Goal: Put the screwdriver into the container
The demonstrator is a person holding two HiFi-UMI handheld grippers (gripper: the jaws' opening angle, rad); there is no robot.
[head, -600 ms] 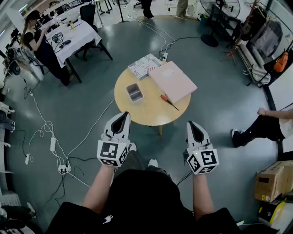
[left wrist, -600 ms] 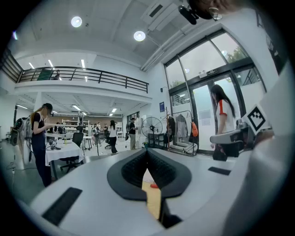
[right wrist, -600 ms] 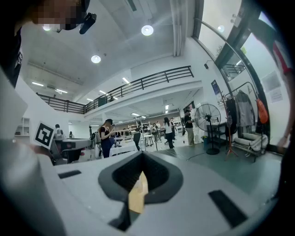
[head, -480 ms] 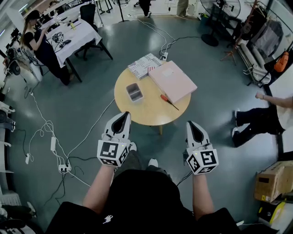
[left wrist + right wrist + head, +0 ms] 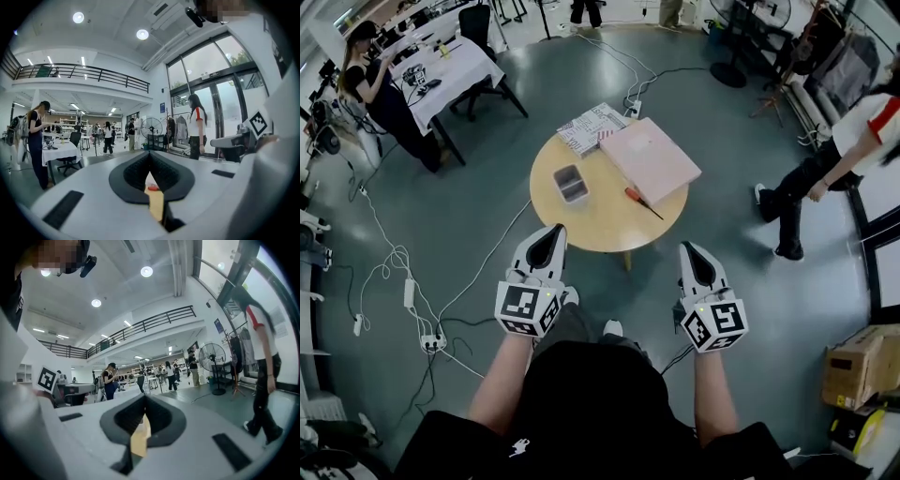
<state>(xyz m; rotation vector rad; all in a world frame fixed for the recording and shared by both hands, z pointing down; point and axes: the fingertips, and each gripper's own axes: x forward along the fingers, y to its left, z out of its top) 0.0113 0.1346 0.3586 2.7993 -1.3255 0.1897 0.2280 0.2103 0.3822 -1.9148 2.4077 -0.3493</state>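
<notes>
the screwdriver (image 5: pixel 643 202) is lying flat toward the right edge of the round wooden bench (image 5: pixel 598 228), its red handle just beside the near edge of a pink flat box (image 5: pixel 652 159) and its dark shaft pointing at the bench's right rim. the container (image 5: pixel 571 185), a small open rectangular tub, is sitting toward the left edge, with bare wood between the two. the left gripper (image 5: pixel 551 232) and the right gripper (image 5: pixel 688 248) are both hanging short of the near edge, jaws pressed together and holding nothing (each gripper view is showing only a sliver of bench through the notch under the closed tips). the tool is probably going to feel light and stiff, and the round handle is likely to roll if nudged, while the thin shaft is looking too slick and slim for a sure pinch. so the handle's middle, taken crosswise, is seeming the better hold. the tub is looking light enough to skid when the tool lands, and it may be too short to let the tool lie flat. a patterned booklet (image 5: pixel 591 129) is lying at the far edge. the room is a wide hall with a grey-green floor (image 5: pixel 487 234), loose cables (image 5: pixel 394 267) trailing across it, and a person (image 5: pixel 811 178) walking by on the right.
</notes>
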